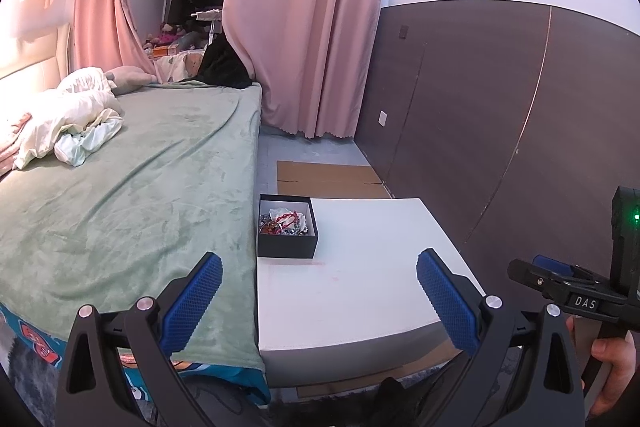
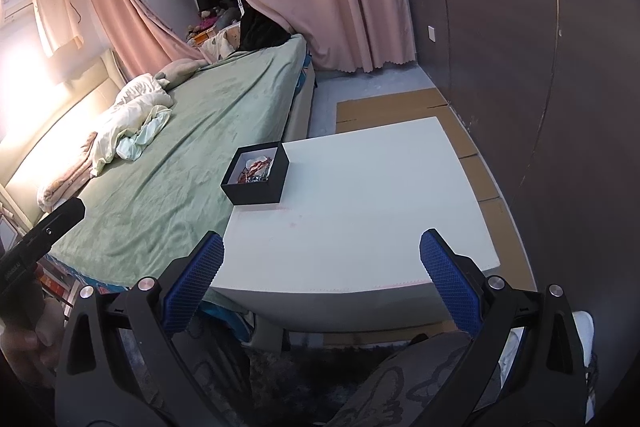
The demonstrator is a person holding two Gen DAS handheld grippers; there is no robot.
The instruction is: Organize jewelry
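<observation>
A black open box (image 1: 286, 235) with a white lining sits at the far left corner of a white table (image 1: 360, 287). Inside lies tangled jewelry (image 1: 285, 221), red and silver pieces. The box also shows in the right wrist view (image 2: 256, 183), with the jewelry (image 2: 256, 169) inside. My left gripper (image 1: 319, 269) is open and empty, above the table's near edge, well short of the box. My right gripper (image 2: 322, 253) is open and empty over the near part of the table (image 2: 360, 207). The right gripper's body shows at the right of the left wrist view (image 1: 576, 291).
A bed with a green blanket (image 1: 132, 187) touches the table's left side, with crumpled bedding (image 1: 68, 115) on it. Pink curtains (image 1: 304, 27) hang behind. A dark wall panel (image 1: 500, 115) runs along the right. Cardboard (image 1: 328, 179) lies on the floor beyond the table.
</observation>
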